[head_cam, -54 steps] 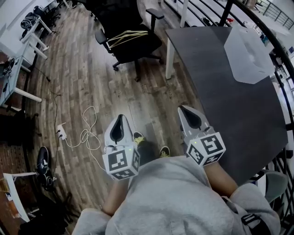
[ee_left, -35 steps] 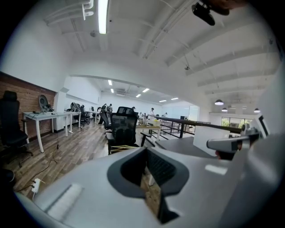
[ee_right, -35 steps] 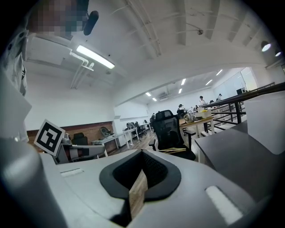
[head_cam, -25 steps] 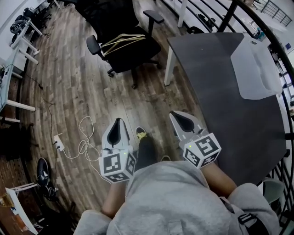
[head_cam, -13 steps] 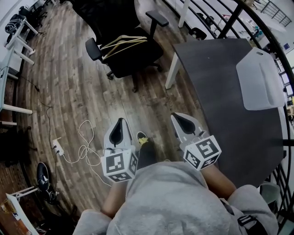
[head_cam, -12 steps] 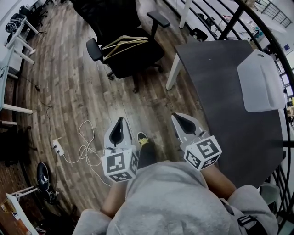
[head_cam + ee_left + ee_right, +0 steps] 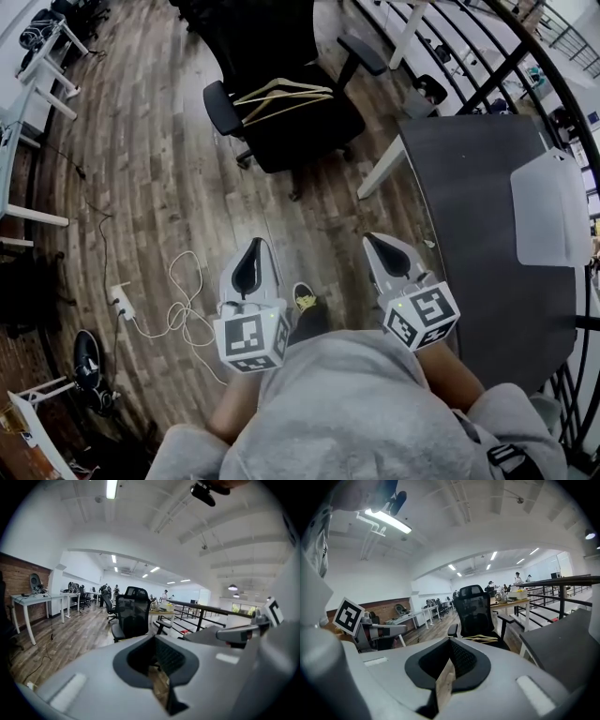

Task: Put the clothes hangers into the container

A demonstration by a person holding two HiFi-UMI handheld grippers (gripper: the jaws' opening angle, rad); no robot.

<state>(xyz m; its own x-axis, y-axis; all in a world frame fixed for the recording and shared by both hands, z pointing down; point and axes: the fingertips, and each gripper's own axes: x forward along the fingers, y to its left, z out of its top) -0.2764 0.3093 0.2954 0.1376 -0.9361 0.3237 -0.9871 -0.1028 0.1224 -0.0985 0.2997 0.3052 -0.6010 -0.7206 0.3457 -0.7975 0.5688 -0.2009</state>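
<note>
Low before the person's torso (image 7: 347,412), the left tool (image 7: 253,248) and right tool (image 7: 380,246) are both closed and empty, side by side, pointing forward and slightly downward over the wood floor (image 7: 159,187). The task appears unstarted. The wooden clothes hangers (image 7: 283,94) lie on the black office chair (image 7: 319,131) ahead, well apart from both tools, and the translucent container (image 7: 553,211) on the dark tabletop (image 7: 478,216) shows no hanger.

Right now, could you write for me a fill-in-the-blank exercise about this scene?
1. The pale wooden clothes hangers lie on the seat of the black office ____.
2. The translucent white plastic container stands on the dark grey ____.
3. The left tool and the right tool are both shut and hold ____.
Missing words: chair; table; nothing.
</note>
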